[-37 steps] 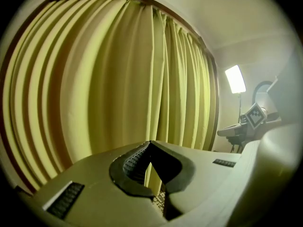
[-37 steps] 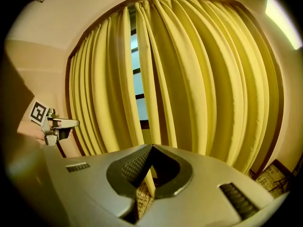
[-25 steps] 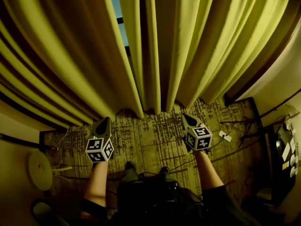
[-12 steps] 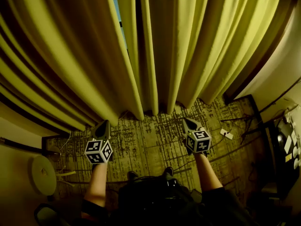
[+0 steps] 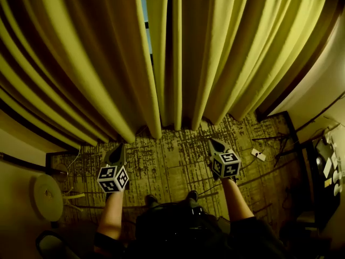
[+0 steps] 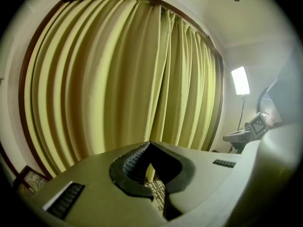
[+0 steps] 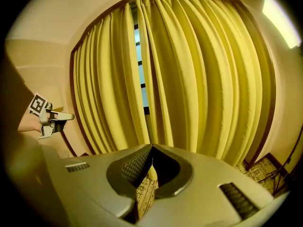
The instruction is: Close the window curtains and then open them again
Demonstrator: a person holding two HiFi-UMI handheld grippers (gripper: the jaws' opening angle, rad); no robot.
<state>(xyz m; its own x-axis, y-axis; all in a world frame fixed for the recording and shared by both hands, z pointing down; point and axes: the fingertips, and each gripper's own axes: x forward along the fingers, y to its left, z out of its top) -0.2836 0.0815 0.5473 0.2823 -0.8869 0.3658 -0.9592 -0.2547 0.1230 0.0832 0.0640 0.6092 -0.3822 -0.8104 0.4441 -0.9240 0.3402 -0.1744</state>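
Two yellow-green curtains hang to the floor ahead of me, the left curtain (image 5: pixel 81 74) and the right curtain (image 5: pixel 232 53). Only a narrow slit of window (image 5: pixel 144 15) shows between them; the window slit (image 7: pixel 140 65) also shows in the right gripper view. My left gripper (image 5: pixel 117 151) is held low over the carpet just short of the left curtain's hem, shut and holding nothing (image 6: pixel 149 144). To its right my right gripper (image 5: pixel 213 143) sits near the right curtain's hem, likewise shut and holding nothing (image 7: pixel 152 147). Neither touches the cloth.
Patterned carpet (image 5: pixel 172 161) carries loose cables and a small white adapter (image 5: pixel 257 155). A round white object (image 5: pixel 47 197) lies at the left by the wall. Dark furniture (image 5: pixel 318 188) stands at the right. A bright light panel (image 6: pixel 240 80) stands on a pole right of the curtains.
Both grippers have shifted slightly lower in the head view, a little back from the curtain hems. The curtains hang as before, and both grippers stay shut.
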